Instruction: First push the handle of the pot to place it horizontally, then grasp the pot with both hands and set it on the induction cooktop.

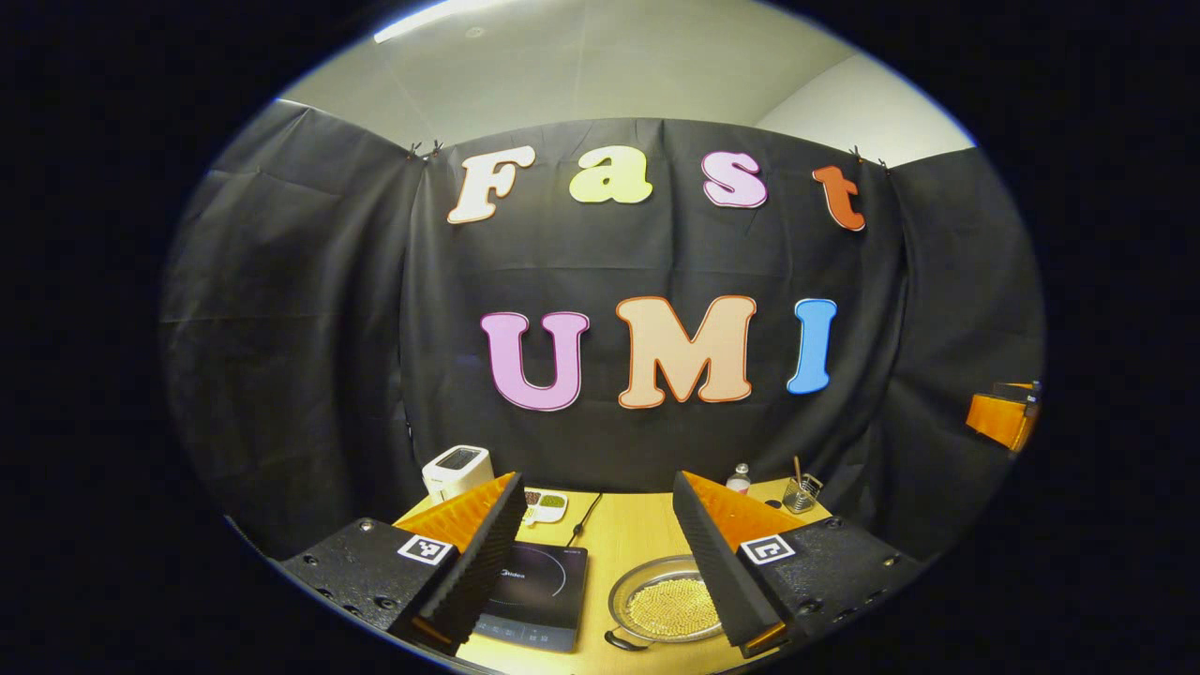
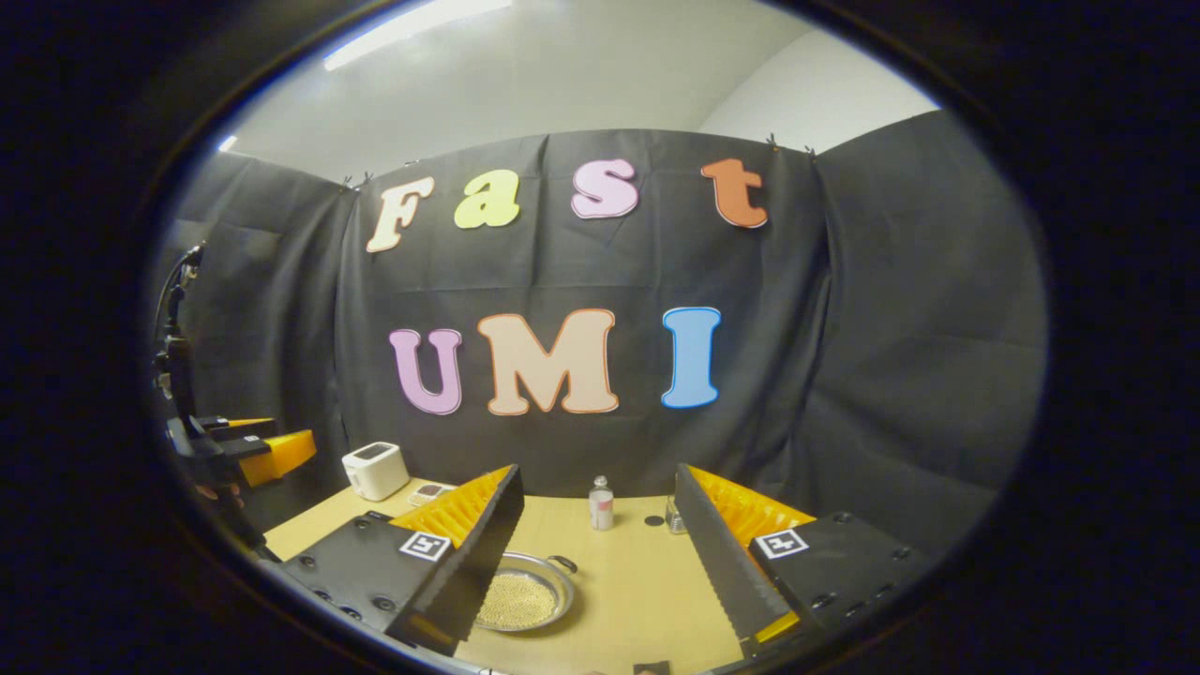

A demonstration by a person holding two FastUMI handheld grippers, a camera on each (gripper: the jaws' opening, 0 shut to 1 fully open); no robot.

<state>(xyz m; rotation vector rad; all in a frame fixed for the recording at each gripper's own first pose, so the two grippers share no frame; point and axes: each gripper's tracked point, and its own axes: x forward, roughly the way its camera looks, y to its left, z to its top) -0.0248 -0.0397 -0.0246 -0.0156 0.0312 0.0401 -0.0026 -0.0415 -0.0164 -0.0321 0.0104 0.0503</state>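
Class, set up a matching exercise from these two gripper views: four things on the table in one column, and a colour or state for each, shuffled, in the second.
Column 1:
1. pot
2. induction cooktop
3. toaster
4. small bottle

Column 2:
A. white, at the table's back left
B. black, flat, with nothing on it
C. metal, holding small pale beads
D. upright, near the back wall

Pairs: 1-C, 2-B, 3-A, 4-D

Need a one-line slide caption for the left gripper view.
Open left hand-held gripper hovers above the table, with the induction cooktop and the pot side by side below.
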